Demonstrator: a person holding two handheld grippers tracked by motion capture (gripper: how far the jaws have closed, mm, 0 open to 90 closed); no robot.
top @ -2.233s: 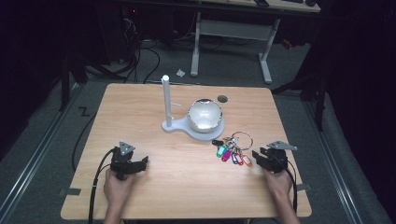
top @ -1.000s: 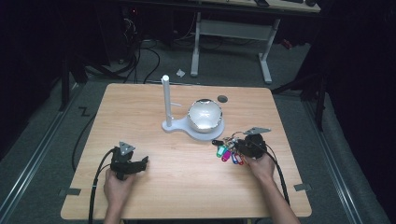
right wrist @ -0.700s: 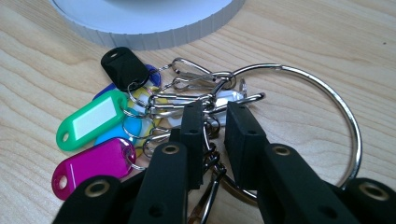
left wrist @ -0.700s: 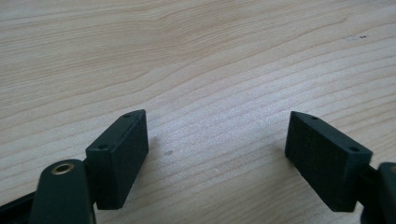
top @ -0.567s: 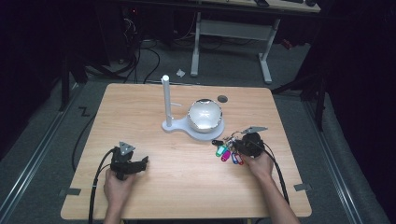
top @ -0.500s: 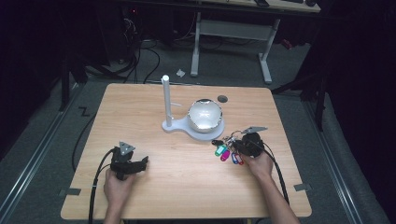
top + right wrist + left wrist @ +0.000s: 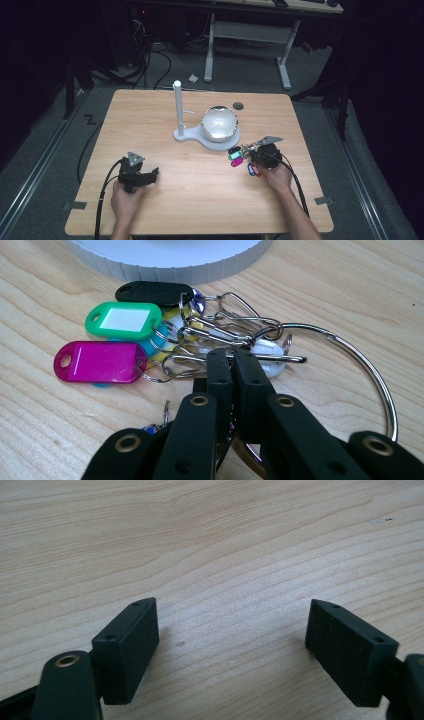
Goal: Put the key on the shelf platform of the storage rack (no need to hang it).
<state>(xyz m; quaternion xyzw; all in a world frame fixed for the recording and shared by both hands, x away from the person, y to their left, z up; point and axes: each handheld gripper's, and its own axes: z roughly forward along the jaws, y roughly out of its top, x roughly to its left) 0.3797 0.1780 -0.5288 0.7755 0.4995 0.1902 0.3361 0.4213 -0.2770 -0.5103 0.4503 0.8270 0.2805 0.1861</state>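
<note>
Having crossed from the tabletop's [image 7: 165,210] right edge, the right tongs [image 7: 231,362] are clenched on the key ring [image 7: 350,347] lying beside the white stand [image 7: 207,135], not yet lifted, while the left tongs [image 7: 232,645] rest released, well apart.

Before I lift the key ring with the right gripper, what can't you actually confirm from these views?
- Right gripper, right gripper view: its jaws are closed together and hide whatever wire they pinch on the key ring; the grip is unconfirmed.
- Green tag: its white label is too small to read.
- Blue tag: mostly hidden behind the gripper body.
- High view: the clips among the tags are too small to separate.
</note>
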